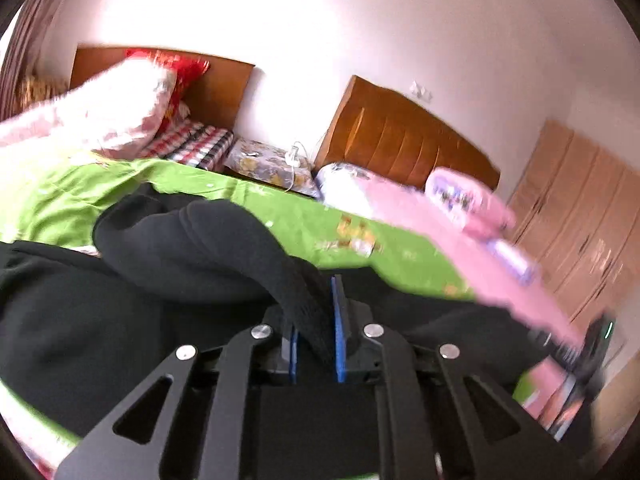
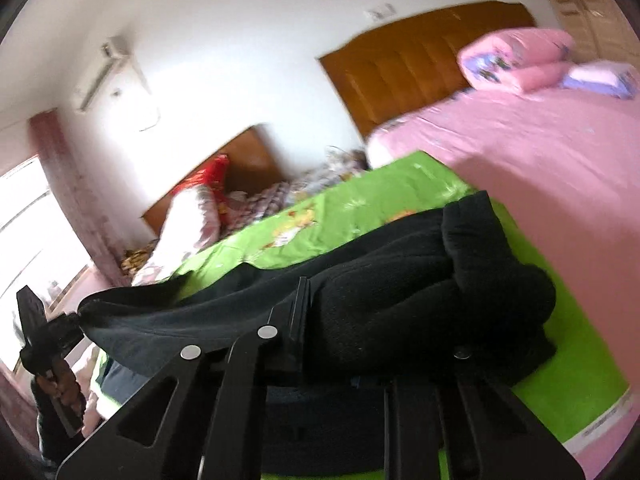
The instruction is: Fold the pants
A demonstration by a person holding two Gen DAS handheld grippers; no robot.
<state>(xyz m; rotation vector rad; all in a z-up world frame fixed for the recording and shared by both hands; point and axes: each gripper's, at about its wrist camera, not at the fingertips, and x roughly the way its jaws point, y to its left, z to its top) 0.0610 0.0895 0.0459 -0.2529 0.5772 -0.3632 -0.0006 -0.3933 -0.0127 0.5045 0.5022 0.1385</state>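
Black pants [image 1: 188, 248] lie bunched on a green bedspread [image 1: 52, 208]. My left gripper [image 1: 316, 320] is shut on a fold of the black fabric, pinched between its blue pads [image 1: 339, 320]. In the right wrist view the same pants [image 2: 400, 280] drape over my right gripper [image 2: 340, 320]; the cloth covers the right finger, so only the left finger [image 2: 300, 312] shows, pressed against the fabric. The left gripper [image 2: 64, 328] also shows at the far left of that view, holding a stretched edge of the pants above the bed.
A green bedspread [image 2: 360, 208] covers the near bed. A pink bed [image 2: 540, 152] with folded pink quilts [image 2: 516, 64] lies beside it. Wooden headboards [image 1: 400, 136], pillows [image 1: 120, 104], a wardrobe [image 1: 580, 208] and a window with a curtain [image 2: 68, 184] surround.
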